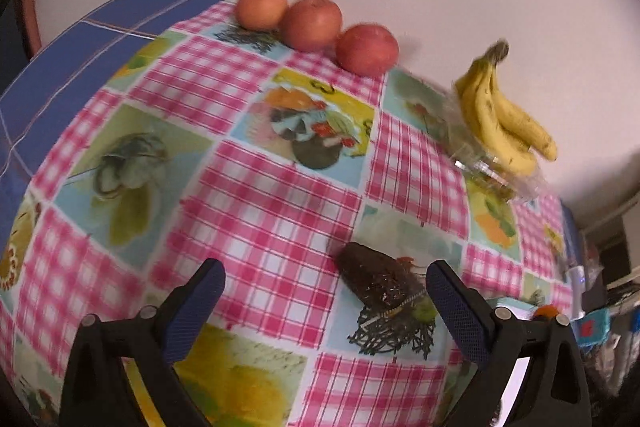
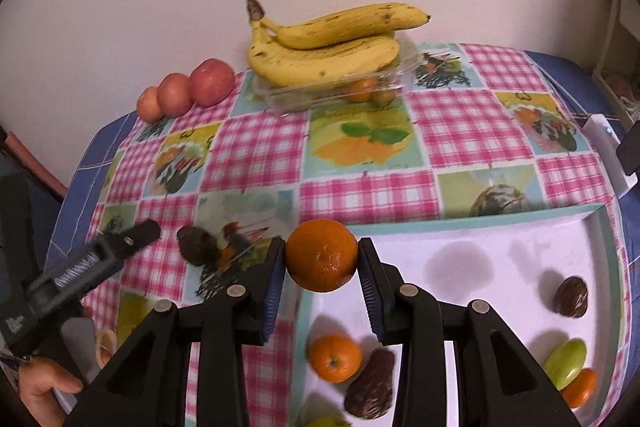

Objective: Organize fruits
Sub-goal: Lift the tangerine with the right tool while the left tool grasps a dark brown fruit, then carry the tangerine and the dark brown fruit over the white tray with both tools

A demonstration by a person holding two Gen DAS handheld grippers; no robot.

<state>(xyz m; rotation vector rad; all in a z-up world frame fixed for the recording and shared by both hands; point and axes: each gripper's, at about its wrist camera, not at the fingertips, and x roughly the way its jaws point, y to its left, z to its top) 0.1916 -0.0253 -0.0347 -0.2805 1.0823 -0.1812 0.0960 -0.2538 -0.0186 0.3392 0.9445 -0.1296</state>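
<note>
I am pinching an orange (image 2: 322, 255) in the right gripper (image 2: 322, 281), holding it over the white tray's (image 2: 520, 227) far-left corner. My left gripper (image 1: 325, 289) is hovering with jaws spread beside a dark avocado (image 1: 374, 273) lying on the tabletop (image 1: 256, 187).

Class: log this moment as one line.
right tool: shut on orange | left tool: open, near avocado | tray: partly filled

My right gripper (image 2: 322, 261) was clamped, jaws pressed in on both sides of what it held. My left gripper (image 1: 324, 285) hung wide open, fingers spread, touching nothing.
</note>
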